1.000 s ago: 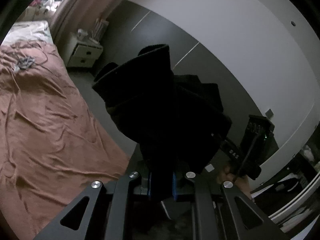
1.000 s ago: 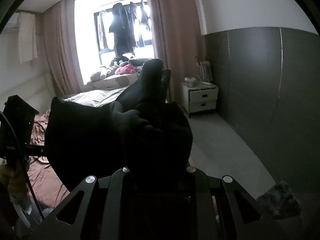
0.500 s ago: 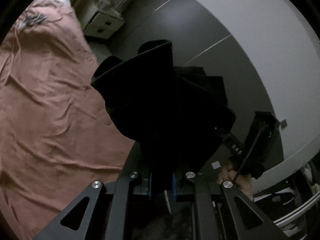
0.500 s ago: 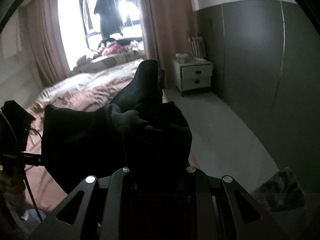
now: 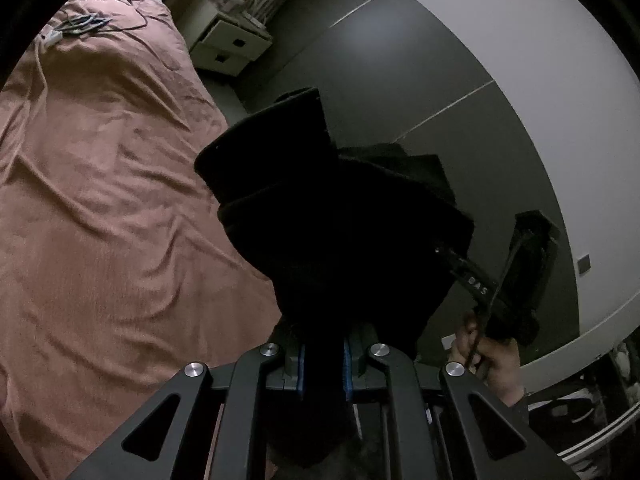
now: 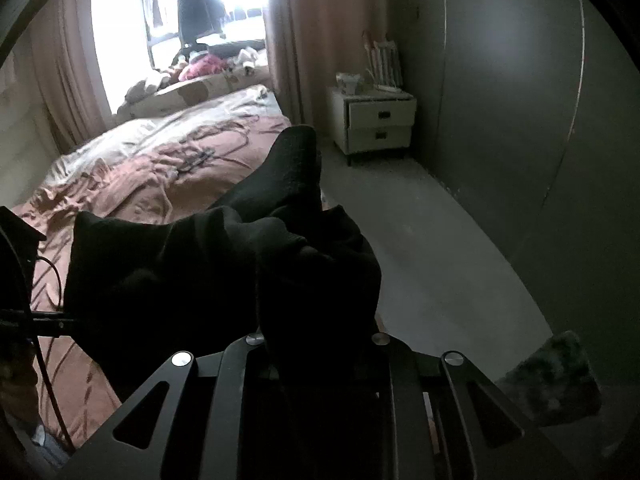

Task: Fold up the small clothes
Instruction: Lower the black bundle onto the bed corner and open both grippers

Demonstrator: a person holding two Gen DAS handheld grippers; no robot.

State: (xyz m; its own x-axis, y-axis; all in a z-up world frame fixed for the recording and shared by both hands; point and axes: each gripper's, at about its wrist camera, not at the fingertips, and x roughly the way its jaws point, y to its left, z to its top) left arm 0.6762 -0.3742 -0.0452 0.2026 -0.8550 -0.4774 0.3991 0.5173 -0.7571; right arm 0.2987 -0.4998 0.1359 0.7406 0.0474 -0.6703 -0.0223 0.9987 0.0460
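A black garment hangs bunched in the air beside a bed. My left gripper is shut on one end of it; the cloth passes between the blue pads. My right gripper is shut on the other end of the same garment, and its fingertips are hidden under the cloth. The right gripper's body and the hand holding it show at the right of the left wrist view. The left gripper's body shows at the left edge of the right wrist view.
A bed with a wrinkled pink-brown cover lies to the left, with cables on it. A white two-drawer nightstand stands by the dark grey wall panels. Grey floor runs beside the bed. A dark fuzzy mat lies at lower right.
Both grippers have tilted downward with the garment still held between them; more of the bed and floor shows. The grip on the cloth is unchanged.
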